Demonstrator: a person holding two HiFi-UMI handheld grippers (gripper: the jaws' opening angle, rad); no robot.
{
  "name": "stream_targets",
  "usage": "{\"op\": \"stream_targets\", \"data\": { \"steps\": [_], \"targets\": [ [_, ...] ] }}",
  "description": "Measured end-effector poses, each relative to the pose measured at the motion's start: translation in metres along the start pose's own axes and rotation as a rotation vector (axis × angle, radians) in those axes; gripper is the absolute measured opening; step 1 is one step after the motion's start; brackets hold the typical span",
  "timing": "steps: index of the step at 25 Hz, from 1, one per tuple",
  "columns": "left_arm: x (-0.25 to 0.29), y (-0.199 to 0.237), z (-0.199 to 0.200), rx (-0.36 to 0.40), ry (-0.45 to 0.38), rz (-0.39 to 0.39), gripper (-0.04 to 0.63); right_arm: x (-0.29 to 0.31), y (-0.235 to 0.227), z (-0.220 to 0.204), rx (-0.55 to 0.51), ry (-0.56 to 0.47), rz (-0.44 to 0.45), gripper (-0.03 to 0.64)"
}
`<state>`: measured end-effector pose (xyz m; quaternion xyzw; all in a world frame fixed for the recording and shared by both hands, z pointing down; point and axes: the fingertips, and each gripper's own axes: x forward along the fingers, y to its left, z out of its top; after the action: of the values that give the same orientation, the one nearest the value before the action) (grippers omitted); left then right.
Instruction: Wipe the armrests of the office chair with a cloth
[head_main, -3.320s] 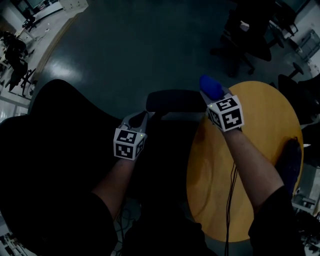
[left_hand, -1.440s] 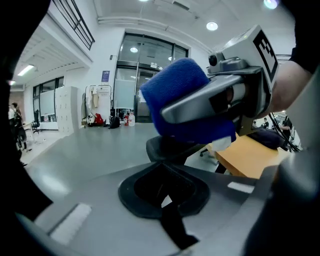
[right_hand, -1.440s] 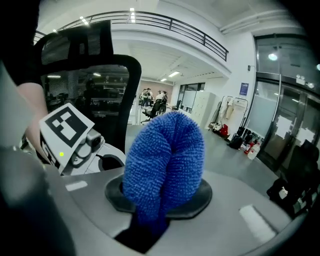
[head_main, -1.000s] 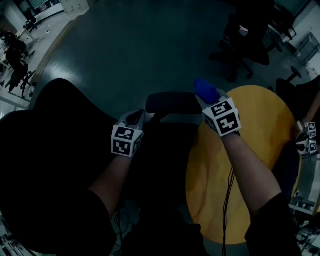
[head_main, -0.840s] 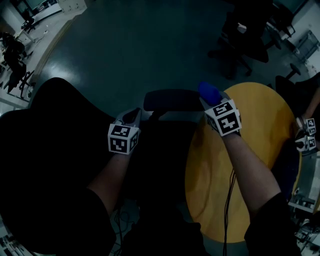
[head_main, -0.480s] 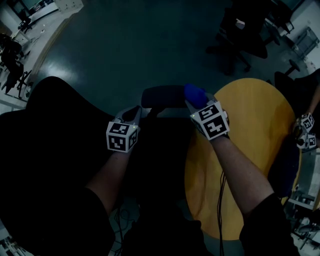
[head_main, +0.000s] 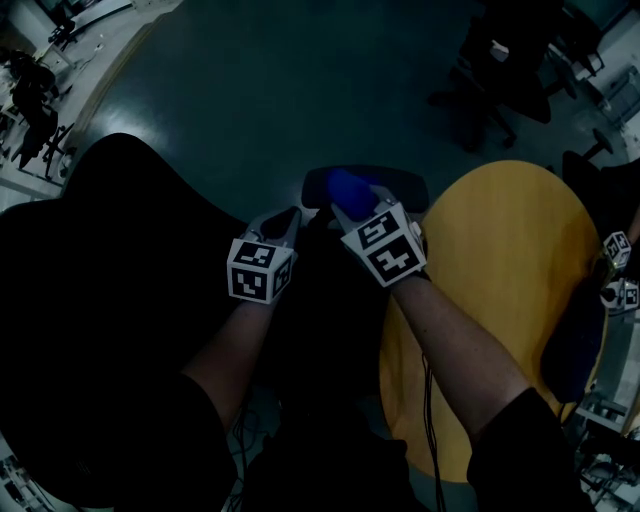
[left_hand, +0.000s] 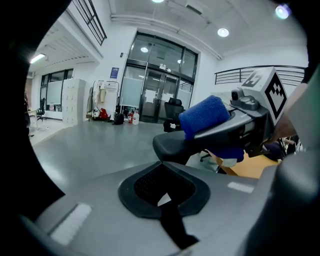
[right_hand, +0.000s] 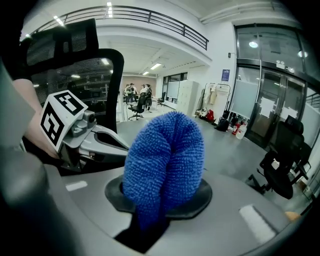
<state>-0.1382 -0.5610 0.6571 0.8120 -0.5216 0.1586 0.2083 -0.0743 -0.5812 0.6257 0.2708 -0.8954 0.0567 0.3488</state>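
The dark armrest pad (head_main: 395, 186) of the black office chair (head_main: 100, 300) lies just ahead of both grippers. My right gripper (head_main: 352, 207) is shut on a folded blue cloth (head_main: 346, 186), which rests on the left part of the pad. The right gripper view shows the cloth (right_hand: 165, 160) bulging out of the shut jaws, with the chair's backrest (right_hand: 75, 60) behind. My left gripper (head_main: 285, 222) sits beside the armrest's left end, shut, with nothing in it. From the left gripper view the armrest (left_hand: 172, 146) is close ahead with the cloth (left_hand: 205, 115) on top.
A round yellow table (head_main: 500, 300) stands right of the chair, under my right forearm. Other dark office chairs (head_main: 500, 70) stand on the grey floor farther off. Another marked gripper cube (head_main: 615, 270) shows at the right edge.
My right gripper has slid the blue cloth leftward along the armrest, from its right end to its left part. The left gripper has hardly moved.
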Motion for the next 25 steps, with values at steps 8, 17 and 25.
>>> {"op": "stream_targets", "data": {
  "steps": [8,17,25],
  "targets": [
    [-0.017,-0.005,-0.006,-0.026,-0.012,0.013,0.014,0.023,0.045,0.021,-0.049,0.001,0.081,0.104],
    [-0.058,-0.023,-0.011,-0.055,-0.031,0.023,0.014,0.013,0.071,0.029,-0.057,0.003,0.091,0.104],
    [-0.112,-0.065,-0.013,-0.041,-0.059,0.019,0.014,-0.064,0.082,0.022,-0.003,-0.063,0.018,0.104]
  ]
}}
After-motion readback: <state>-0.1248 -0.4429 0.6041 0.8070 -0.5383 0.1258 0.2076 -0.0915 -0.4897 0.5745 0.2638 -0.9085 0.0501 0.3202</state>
